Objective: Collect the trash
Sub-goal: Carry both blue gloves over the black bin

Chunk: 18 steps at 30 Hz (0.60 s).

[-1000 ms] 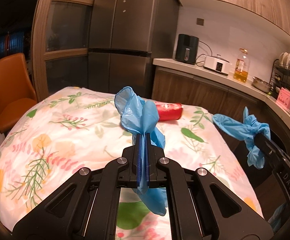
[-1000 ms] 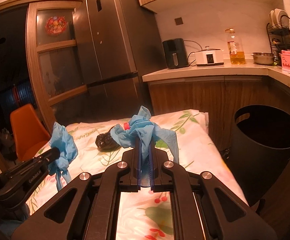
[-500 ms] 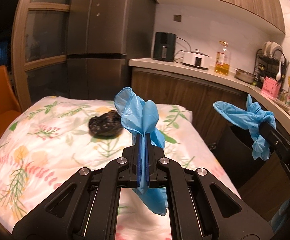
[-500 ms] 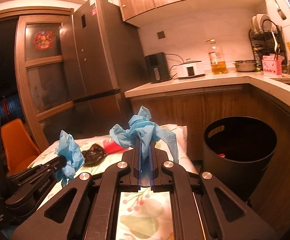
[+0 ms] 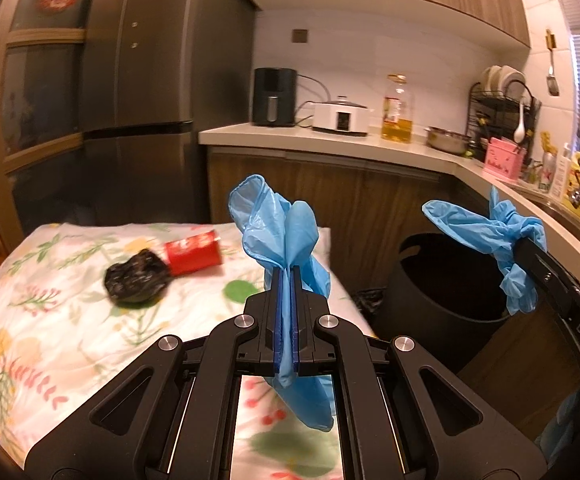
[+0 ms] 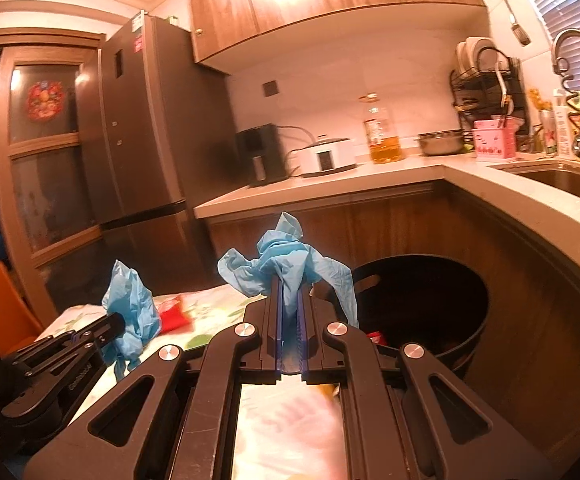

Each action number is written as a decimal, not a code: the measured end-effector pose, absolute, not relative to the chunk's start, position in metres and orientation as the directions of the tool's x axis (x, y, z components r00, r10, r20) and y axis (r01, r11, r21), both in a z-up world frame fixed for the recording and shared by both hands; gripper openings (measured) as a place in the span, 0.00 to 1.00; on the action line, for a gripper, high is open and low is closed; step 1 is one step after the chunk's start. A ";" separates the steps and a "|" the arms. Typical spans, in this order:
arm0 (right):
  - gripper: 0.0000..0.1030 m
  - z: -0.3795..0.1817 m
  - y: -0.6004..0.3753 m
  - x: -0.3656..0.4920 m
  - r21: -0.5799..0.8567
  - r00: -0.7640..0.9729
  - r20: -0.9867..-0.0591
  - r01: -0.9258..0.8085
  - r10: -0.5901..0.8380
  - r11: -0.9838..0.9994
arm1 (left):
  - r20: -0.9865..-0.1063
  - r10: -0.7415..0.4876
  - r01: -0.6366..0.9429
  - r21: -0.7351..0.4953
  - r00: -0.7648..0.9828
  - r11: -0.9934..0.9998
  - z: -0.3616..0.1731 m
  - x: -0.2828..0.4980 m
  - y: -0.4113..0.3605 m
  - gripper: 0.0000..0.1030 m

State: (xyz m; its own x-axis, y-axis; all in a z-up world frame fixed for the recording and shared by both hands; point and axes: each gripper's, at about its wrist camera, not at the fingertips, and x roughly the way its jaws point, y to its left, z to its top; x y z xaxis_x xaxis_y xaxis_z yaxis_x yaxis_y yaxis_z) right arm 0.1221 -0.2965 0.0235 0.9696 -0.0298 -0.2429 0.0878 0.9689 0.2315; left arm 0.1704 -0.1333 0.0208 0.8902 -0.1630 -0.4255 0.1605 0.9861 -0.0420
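Note:
My left gripper (image 5: 285,276) is shut on a blue glove (image 5: 282,228) and holds it above the right end of the flowered table (image 5: 50,320). My right gripper (image 6: 288,286) is shut on a second blue glove (image 6: 286,256), held up just left of the black trash bin (image 6: 429,304). The right gripper with its glove (image 5: 493,228) shows in the left wrist view over the bin (image 5: 441,292). The left gripper's glove (image 6: 132,308) shows at the left of the right wrist view. A black crumpled bag (image 5: 138,278) and a red can (image 5: 194,256) lie on the table.
A kitchen counter (image 5: 329,142) with an air fryer (image 5: 274,96), cooker, oil bottle (image 5: 397,114) and dish rack runs behind and curves round to a sink (image 6: 561,180) at right. A fridge (image 5: 146,80) stands at the back left. An orange chair (image 6: 6,312) is at the left.
Both grippers have swung right and risen with their gloves still held. The bin has come closer into view; the table and chair have slid left.

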 end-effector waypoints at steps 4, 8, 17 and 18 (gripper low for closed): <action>0.07 0.025 -0.310 0.130 0.216 0.963 -0.254 0.143 -0.086 0.966 | -0.425 -0.202 0.199 -0.051 0.882 0.979 0.023 0.181 -0.151 0.02; 0.07 0.026 -0.322 0.140 0.201 0.956 -0.263 0.188 -0.132 0.961 | -0.413 -0.238 0.243 -0.041 0.879 0.969 0.027 0.189 -0.174 0.02; 0.07 0.027 -0.342 0.158 0.160 0.940 -0.271 0.256 -0.207 0.953 | -0.402 -0.303 0.318 -0.033 0.864 0.948 0.029 0.212 -0.214 0.02; 0.07 0.027 -0.345 0.160 0.158 0.938 -0.273 0.263 -0.213 0.952 | -0.404 -0.310 0.324 -0.034 0.861 0.945 0.028 0.215 -0.219 0.02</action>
